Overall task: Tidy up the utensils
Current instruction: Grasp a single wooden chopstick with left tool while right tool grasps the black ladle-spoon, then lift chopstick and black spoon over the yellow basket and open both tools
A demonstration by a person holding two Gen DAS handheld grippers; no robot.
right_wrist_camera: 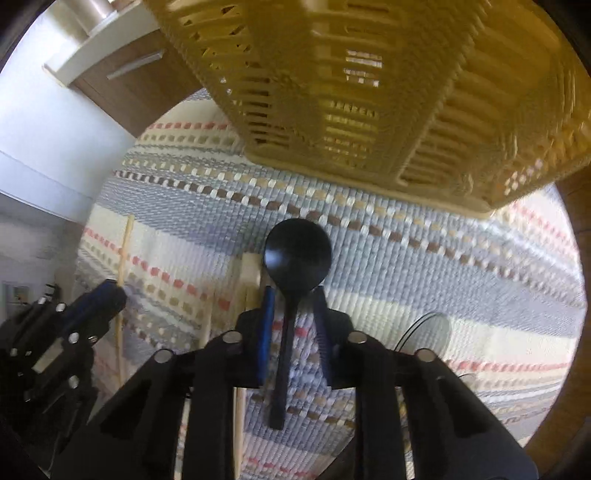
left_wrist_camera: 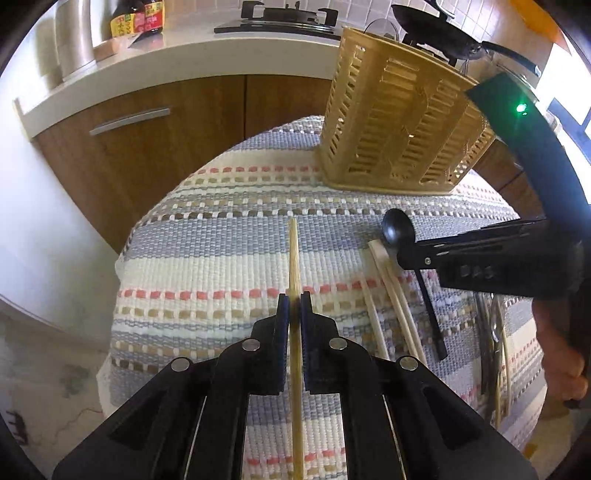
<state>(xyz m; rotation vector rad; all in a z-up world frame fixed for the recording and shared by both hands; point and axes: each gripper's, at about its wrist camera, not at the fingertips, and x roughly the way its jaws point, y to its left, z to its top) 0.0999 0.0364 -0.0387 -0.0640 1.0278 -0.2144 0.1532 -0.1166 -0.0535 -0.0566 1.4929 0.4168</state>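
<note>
My left gripper [left_wrist_camera: 294,300] is shut on a wooden chopstick [left_wrist_camera: 294,254] and holds it above the striped cloth [left_wrist_camera: 221,251]. The tan slotted utensil basket [left_wrist_camera: 399,122] stands at the far right of the cloth; it also fills the top of the right wrist view [right_wrist_camera: 369,92]. My right gripper [right_wrist_camera: 293,295] straddles the handle of a black spoon [right_wrist_camera: 297,254] with a gap on each side of its jaws. In the left wrist view the right gripper [left_wrist_camera: 399,254] sits over the spoon [left_wrist_camera: 397,230] beside loose chopsticks [left_wrist_camera: 391,291].
Metal utensils [left_wrist_camera: 491,332] lie at the cloth's right edge. Behind are a wooden cabinet [left_wrist_camera: 147,147], a white counter with sauce bottles [left_wrist_camera: 136,18], a gas hob [left_wrist_camera: 284,18] and a black pan [left_wrist_camera: 443,29]. The left gripper shows at the left of the right wrist view [right_wrist_camera: 92,306].
</note>
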